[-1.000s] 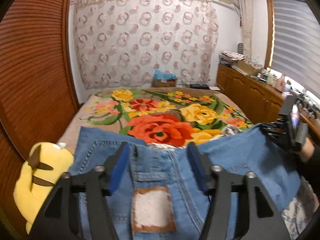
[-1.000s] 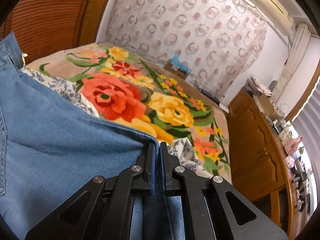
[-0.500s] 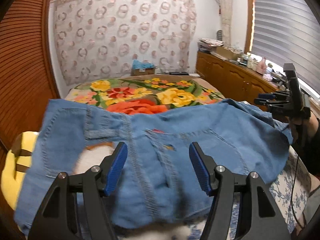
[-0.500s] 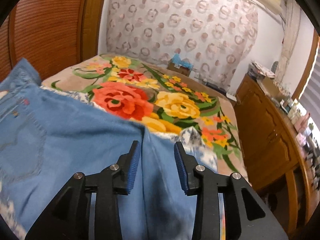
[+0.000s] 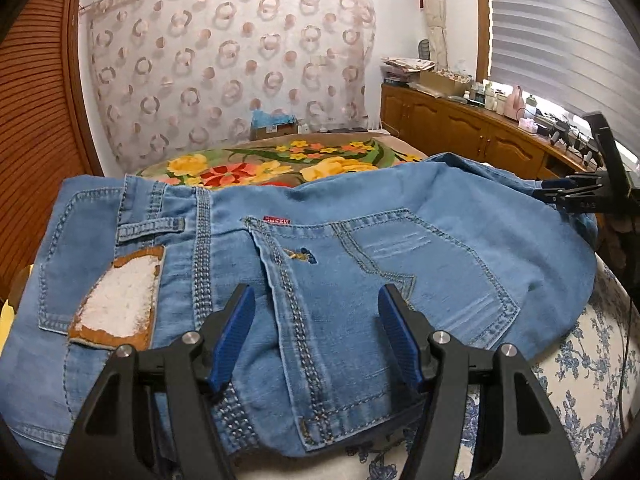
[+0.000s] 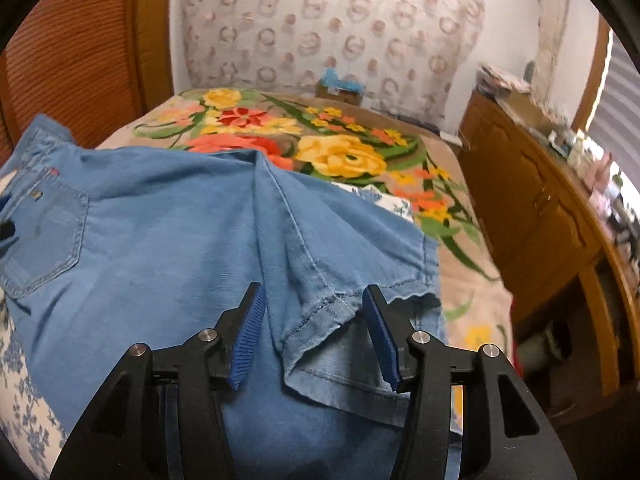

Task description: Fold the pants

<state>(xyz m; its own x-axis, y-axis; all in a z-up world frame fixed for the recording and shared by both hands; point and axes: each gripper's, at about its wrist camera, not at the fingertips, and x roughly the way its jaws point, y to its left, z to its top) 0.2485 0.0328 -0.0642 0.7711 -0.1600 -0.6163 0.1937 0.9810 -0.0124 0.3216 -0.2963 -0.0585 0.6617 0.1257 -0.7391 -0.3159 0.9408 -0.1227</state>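
The folded jeans (image 5: 320, 264) cover the near end of the bed, leaving only a strip of blue-flowered sheet (image 5: 580, 360) bare on the right. Beyond them the floral blanket (image 6: 360, 152) lies flat and unoccupied up to a cardboard box (image 5: 272, 128) by the curtained wall (image 5: 228, 60). A slatted wooden door (image 5: 36, 120) closes off the left side, with a yellow plush (image 5: 6, 320) wedged at its foot. A cluttered wooden cabinet (image 6: 532, 208) hems in the right, a narrow aisle (image 6: 476, 280) between it and the bed.
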